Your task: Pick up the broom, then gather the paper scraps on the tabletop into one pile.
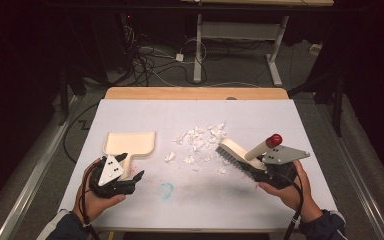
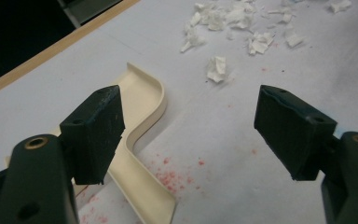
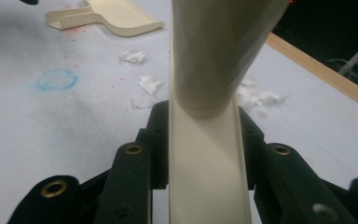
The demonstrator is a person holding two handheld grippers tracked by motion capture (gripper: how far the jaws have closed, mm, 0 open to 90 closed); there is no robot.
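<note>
A cream dustpan lies flat at the table's left, its handle pointing toward me. My left gripper hovers over that handle, open, with nothing between its fingers. In the left gripper view the dustpan handle runs just beside the left finger. A cream brush with dark bristles and a red-tipped handle is tilted at the right of a patch of white paper scraps. My right gripper is shut on the brush's body.
The white table top has a blue smudge near the front middle and red specks by the dustpan handle. A wooden strip borders the far edge. Cables and a desk frame stand on the floor beyond.
</note>
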